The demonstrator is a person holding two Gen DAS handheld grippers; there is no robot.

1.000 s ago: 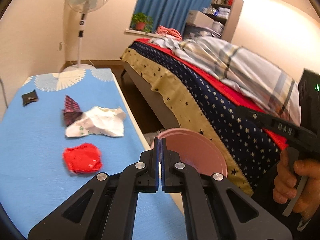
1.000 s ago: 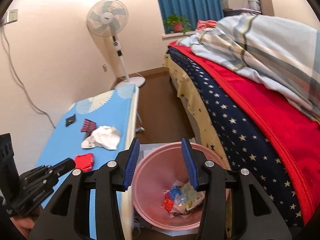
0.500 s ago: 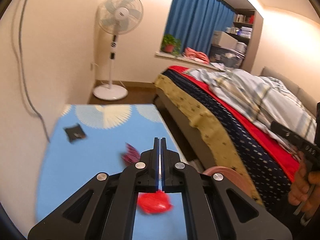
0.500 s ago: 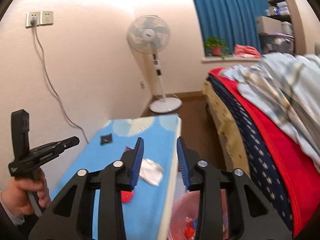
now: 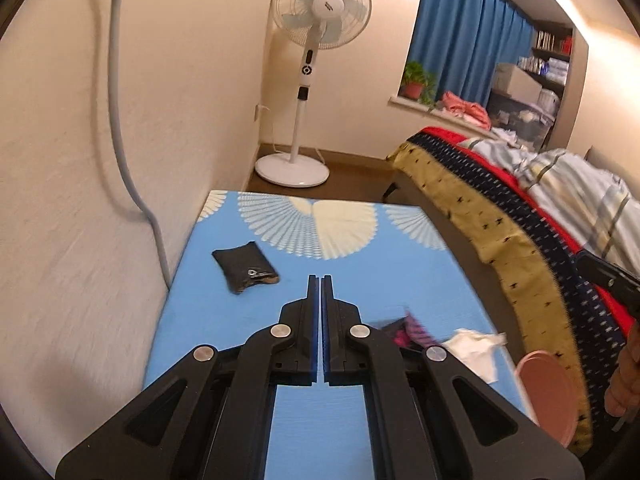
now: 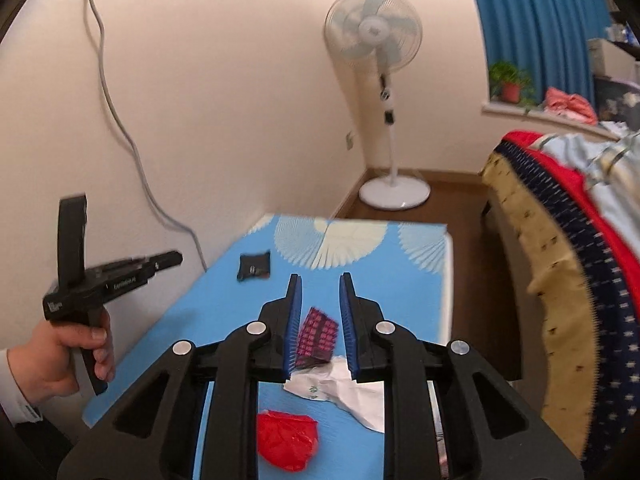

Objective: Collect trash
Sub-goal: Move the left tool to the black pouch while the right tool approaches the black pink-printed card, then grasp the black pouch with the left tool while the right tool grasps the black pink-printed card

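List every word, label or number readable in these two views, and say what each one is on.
None can be read.
White print on the side of the black handheld left gripper: blurred.
Dark badge on the white standing fan's hub: too small.
Green marks on the crumpled white paper: illegible.

the left gripper (image 5: 319,292) has its jaws pressed together, empty. the right gripper (image 6: 320,300) has its jaws closing, nothing pinched between them.
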